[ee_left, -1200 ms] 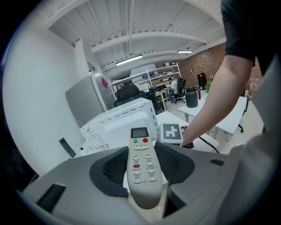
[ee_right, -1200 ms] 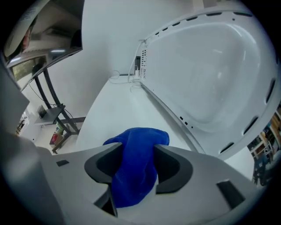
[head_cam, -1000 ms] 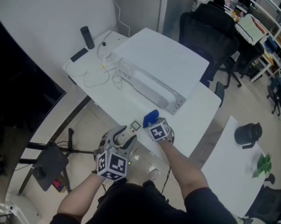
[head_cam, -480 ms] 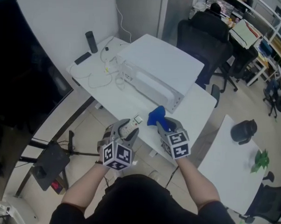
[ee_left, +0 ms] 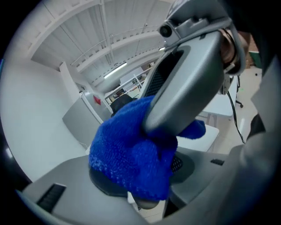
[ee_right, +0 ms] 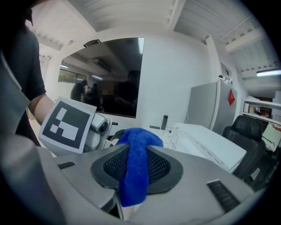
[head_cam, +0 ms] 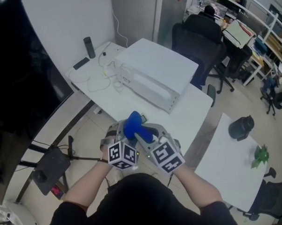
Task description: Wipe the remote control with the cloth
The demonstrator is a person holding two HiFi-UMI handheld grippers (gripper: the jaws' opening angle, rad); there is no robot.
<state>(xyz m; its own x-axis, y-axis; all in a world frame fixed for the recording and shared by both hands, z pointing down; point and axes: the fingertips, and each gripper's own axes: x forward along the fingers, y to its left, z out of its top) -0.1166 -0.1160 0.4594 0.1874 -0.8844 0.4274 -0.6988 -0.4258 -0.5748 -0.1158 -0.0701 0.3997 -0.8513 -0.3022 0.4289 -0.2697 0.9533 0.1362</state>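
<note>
Right fingers (ee_right: 66, 178) tighter on cloth (head_cam: 135, 126), now leftward

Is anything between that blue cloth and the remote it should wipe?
Nothing visible. The cloth, pinched in the right gripper, lies right on the remote held in the left gripper, covering most of it.

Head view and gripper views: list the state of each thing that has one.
Cloth: bunched, pinched in the right gripper, draped over the left gripper.
Remote control: almost hidden under the cloth; a pale sliver shows between the left jaws.
Left gripper: shut on the remote control.
Right gripper: shut on the cloth; jaws have just been closing.
</note>
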